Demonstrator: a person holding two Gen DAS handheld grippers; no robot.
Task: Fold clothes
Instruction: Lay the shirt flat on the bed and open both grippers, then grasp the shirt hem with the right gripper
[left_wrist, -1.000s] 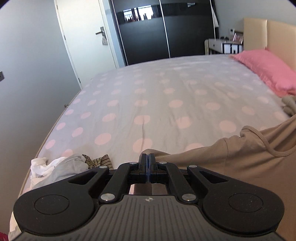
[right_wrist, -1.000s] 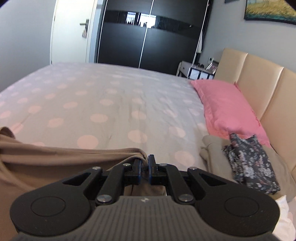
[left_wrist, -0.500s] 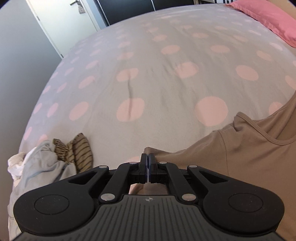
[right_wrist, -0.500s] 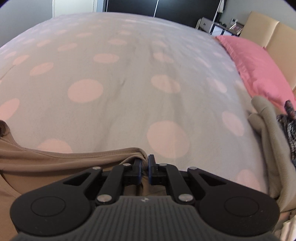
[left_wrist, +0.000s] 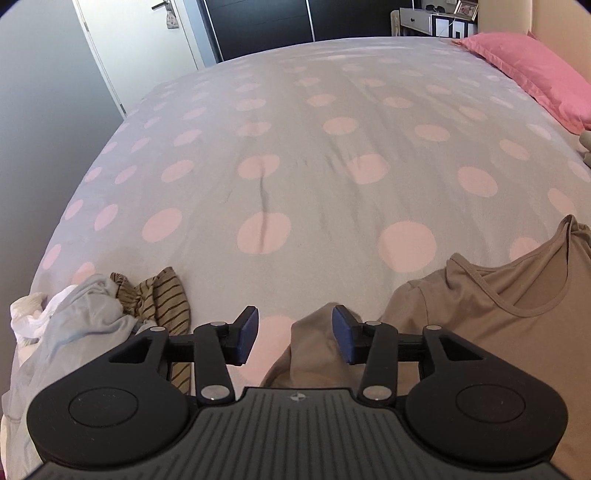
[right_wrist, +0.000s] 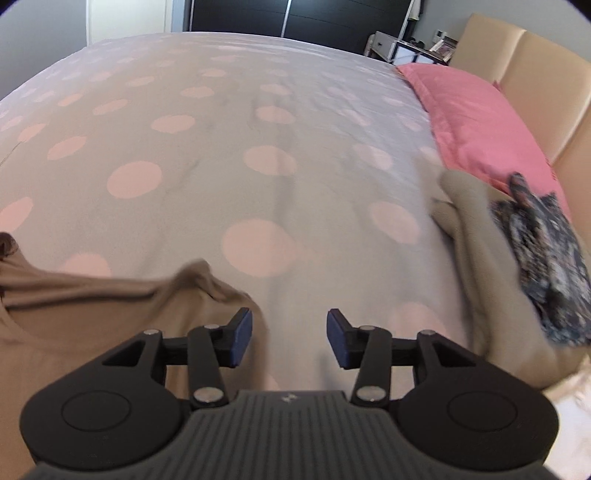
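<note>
Both grippers, left (left_wrist: 294, 335) and right (right_wrist: 289, 339), have just let go: jaws now spread, the tan top (left_wrist: 498, 317) dropped onto the bed (left_wrist: 295, 155), laid out ready for its first fold.

One tan top (left_wrist: 480, 325), one pink pillow (right_wrist: 476, 118), one floral garment (right_wrist: 546, 266), one striped garment (left_wrist: 166, 299).

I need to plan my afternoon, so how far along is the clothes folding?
Early. Done: two pieces, a beige garment and a floral one, lie stacked beside the pink pillow. In hand: nothing; the left tool and right tool are both open over the tan top, spread on the bed but not yet folded. Left: that top, plus the crumpled pile at the bed's edge.
</note>
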